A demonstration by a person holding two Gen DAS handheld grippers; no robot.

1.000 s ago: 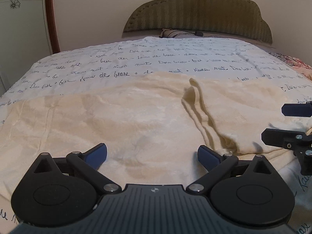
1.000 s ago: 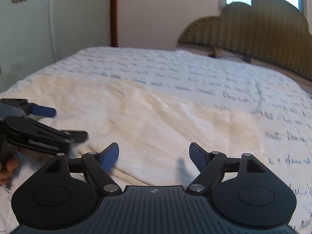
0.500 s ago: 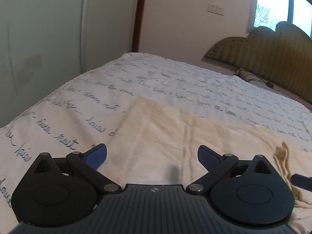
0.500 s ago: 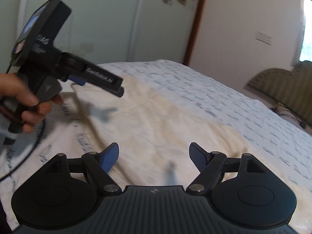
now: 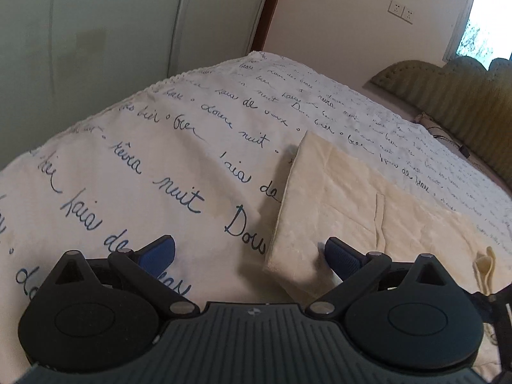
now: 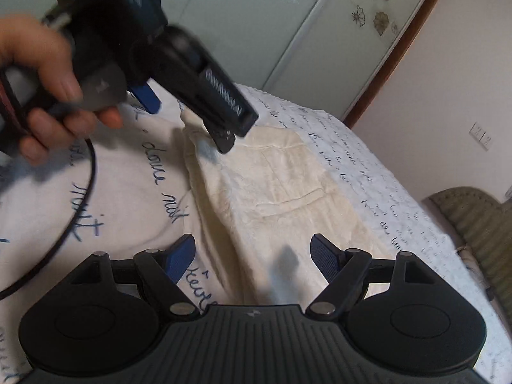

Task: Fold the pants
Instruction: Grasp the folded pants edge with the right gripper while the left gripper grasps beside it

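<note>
Cream pants (image 5: 358,204) lie flat on the bed, waistband end toward the wardrobe side; they also show in the right wrist view (image 6: 281,192) with a back pocket visible. My left gripper (image 5: 249,256) is open, low over the near waistband corner, its right finger over the fabric. From the right wrist view the left gripper (image 6: 188,115) hovers at the far waist corner, held by a hand (image 6: 48,89). My right gripper (image 6: 252,256) is open and empty above the pants' near edge.
The bed cover (image 5: 153,166) is white with blue script. A wardrobe (image 5: 96,32) stands beyond the bed's edge. A padded headboard (image 5: 464,102) is at the right. A black cable (image 6: 80,198) trails from the left gripper over the cover.
Both grippers have swung left toward the waistband end of the pants. The left gripper has dropped low to the waist corner. Both stayed open.
</note>
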